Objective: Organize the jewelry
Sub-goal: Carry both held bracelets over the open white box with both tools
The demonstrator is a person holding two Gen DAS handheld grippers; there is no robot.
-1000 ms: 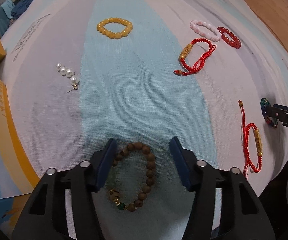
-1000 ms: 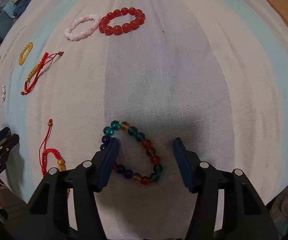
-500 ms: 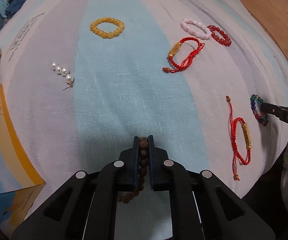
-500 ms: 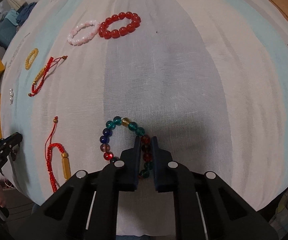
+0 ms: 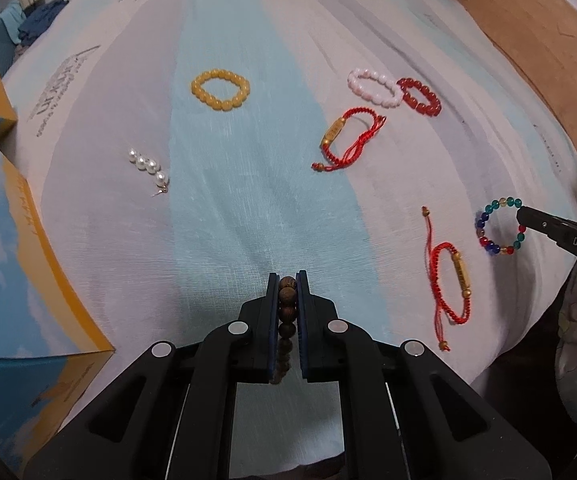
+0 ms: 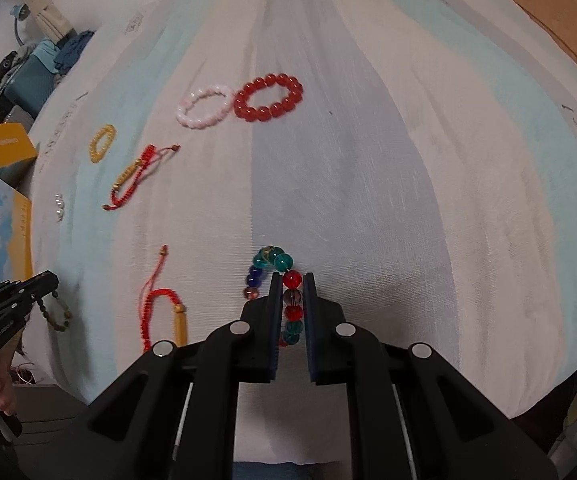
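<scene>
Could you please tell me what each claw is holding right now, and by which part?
The left claw pinches the brown wooden bead bracelet across its strand of beads. The right claw grips the multicoloured glass bead bracelet along one side of its loop.

Your left wrist camera looked steeply down along its tongs (image 5: 287,280) at the striped cloth (image 5: 248,200), close in. Your right wrist camera did likewise from further right, and both views shared the red bead bracelet (image 6: 268,97).
</scene>
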